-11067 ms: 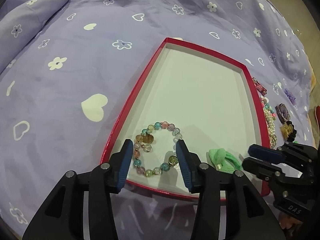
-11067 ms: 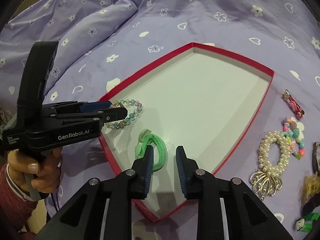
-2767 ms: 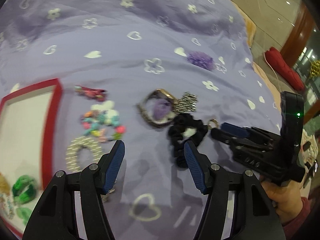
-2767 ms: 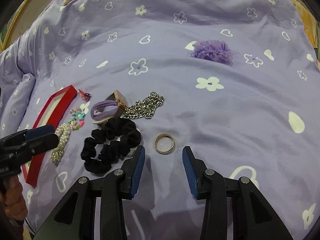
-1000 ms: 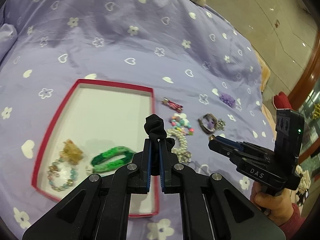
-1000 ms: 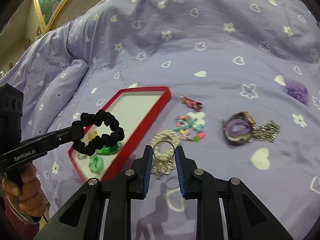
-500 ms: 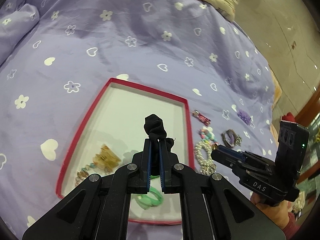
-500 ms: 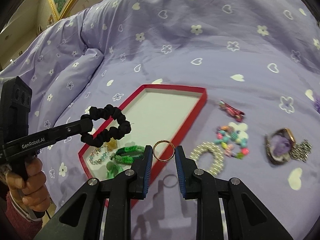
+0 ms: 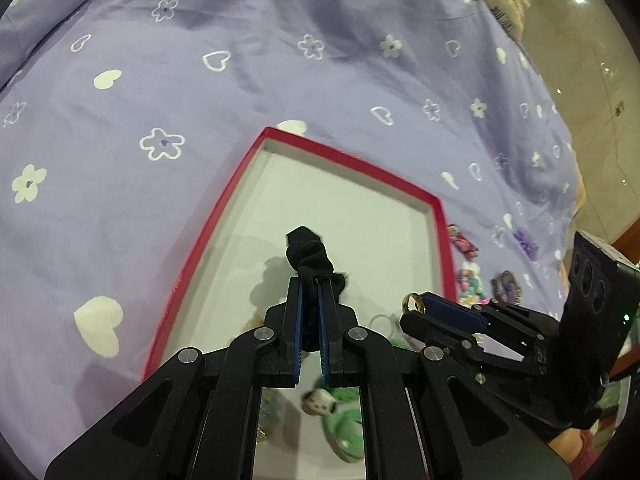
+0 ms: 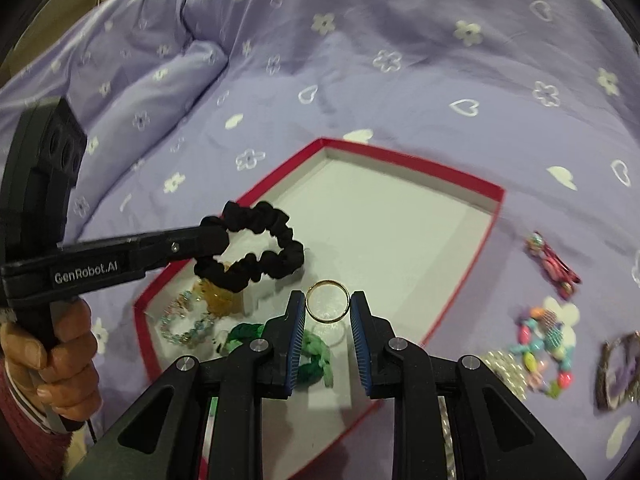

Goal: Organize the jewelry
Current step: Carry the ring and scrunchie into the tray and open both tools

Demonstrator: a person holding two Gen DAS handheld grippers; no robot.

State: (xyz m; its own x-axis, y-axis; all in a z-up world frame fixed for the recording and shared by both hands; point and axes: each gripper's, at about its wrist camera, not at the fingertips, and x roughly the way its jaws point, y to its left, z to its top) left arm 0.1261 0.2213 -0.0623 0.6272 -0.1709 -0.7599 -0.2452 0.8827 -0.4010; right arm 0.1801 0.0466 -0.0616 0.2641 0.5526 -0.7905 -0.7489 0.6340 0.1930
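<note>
Right wrist view only: full loop of black scrunchie (image 10: 256, 248), amber hair claw (image 10: 220, 294), beaded bracelet (image 10: 186, 322), green hair tie (image 10: 316, 354) in red box (image 10: 460, 188), left hand (image 10: 60, 356) on handle. Left wrist view shows scrunchie as bunched end only.
Left tool (image 9: 309, 280) clamped tight on scrunchie, above box.
Right tool (image 10: 328, 300) narrowly open, pinching thin gold ring (image 10: 327, 283) edge-on between pads, over box.
Box: red rim, white floor, on purple bedspread (image 10: 400, 60).
Text: "GenRobot.AI" on left tool.
</note>
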